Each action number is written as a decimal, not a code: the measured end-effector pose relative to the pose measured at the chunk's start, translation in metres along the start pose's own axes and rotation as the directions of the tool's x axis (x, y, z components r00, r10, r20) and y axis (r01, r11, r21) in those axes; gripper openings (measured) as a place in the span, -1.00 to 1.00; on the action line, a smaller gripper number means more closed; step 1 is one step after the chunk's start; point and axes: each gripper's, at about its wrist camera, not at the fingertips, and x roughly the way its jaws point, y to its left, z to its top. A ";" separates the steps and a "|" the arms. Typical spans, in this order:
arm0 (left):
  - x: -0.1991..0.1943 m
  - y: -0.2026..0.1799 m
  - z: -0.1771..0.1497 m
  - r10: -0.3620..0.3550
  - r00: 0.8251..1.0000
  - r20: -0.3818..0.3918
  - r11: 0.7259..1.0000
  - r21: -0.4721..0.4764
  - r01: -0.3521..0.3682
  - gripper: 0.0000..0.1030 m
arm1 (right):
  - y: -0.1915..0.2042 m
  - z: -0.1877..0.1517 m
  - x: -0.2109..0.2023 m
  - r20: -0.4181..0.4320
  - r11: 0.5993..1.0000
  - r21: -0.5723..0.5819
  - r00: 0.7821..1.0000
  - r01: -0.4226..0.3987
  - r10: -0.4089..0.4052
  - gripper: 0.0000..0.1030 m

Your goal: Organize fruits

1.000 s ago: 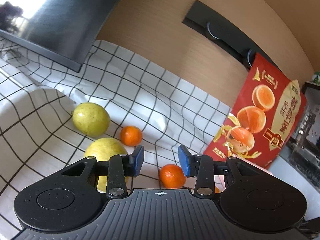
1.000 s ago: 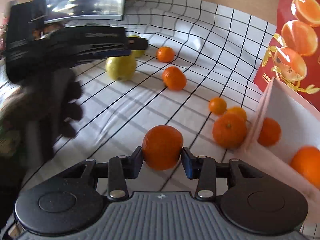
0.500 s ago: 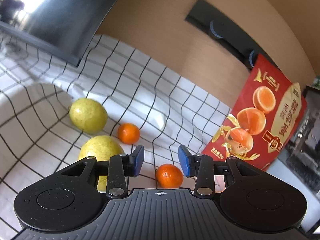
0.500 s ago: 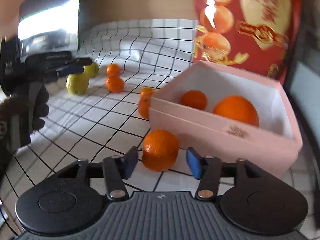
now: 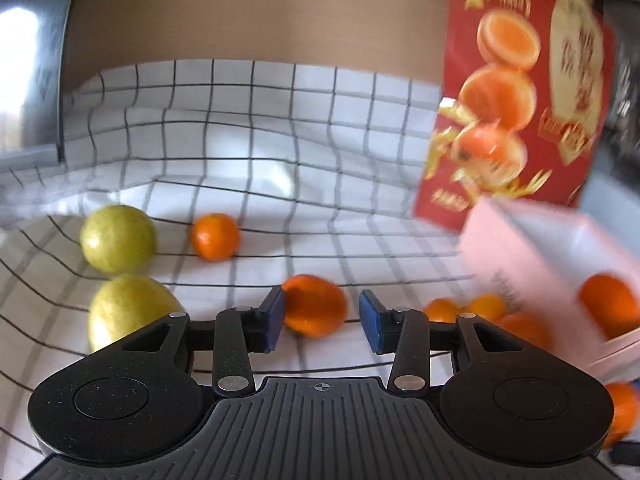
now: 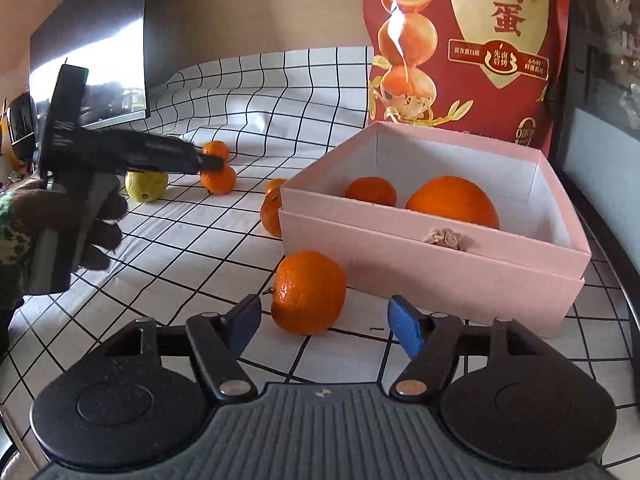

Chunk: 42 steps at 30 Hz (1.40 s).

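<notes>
My right gripper (image 6: 322, 326) is open, with an orange mandarin (image 6: 308, 293) lying on the checked cloth between its fingertips, apart from both pads. Behind it stands the pink box (image 6: 420, 252), holding a small mandarin (image 6: 371, 191) and a large orange (image 6: 452, 202). My left gripper (image 5: 322, 322) is open around another mandarin (image 5: 314, 306) on the cloth; it also shows in the right wrist view (image 6: 212, 164). Two yellow-green fruits (image 5: 118, 238) (image 5: 128, 308) and a small mandarin (image 5: 215, 236) lie to its left. The pink box (image 5: 532, 248) is at its right.
A red snack bag (image 6: 464, 48) stands behind the box. More mandarins (image 6: 272, 210) sit against the box's left side. A dark screen (image 6: 88, 44) stands at the back left. The cloth's front edge runs near the right gripper.
My right gripper opened and let go of the mandarin beside the box. My left gripper swung right and closed in around a mandarin.
</notes>
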 end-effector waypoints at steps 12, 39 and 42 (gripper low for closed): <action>0.018 0.001 0.004 0.092 0.995 -0.029 0.996 0.024 -0.092 -0.04 | -0.001 0.000 0.003 -0.025 1.000 0.015 1.000 0.002 -0.001 0.46; -0.098 -0.052 -0.065 -0.280 0.959 -0.038 0.958 -0.068 0.277 -0.08 | -0.009 0.000 0.013 -0.081 0.998 0.069 0.997 0.013 -0.008 0.59; -0.099 -0.058 -0.068 -0.263 0.964 -0.026 0.964 -0.032 0.262 -0.07 | -0.012 0.000 0.013 -0.084 0.997 0.083 0.996 -0.005 0.012 0.69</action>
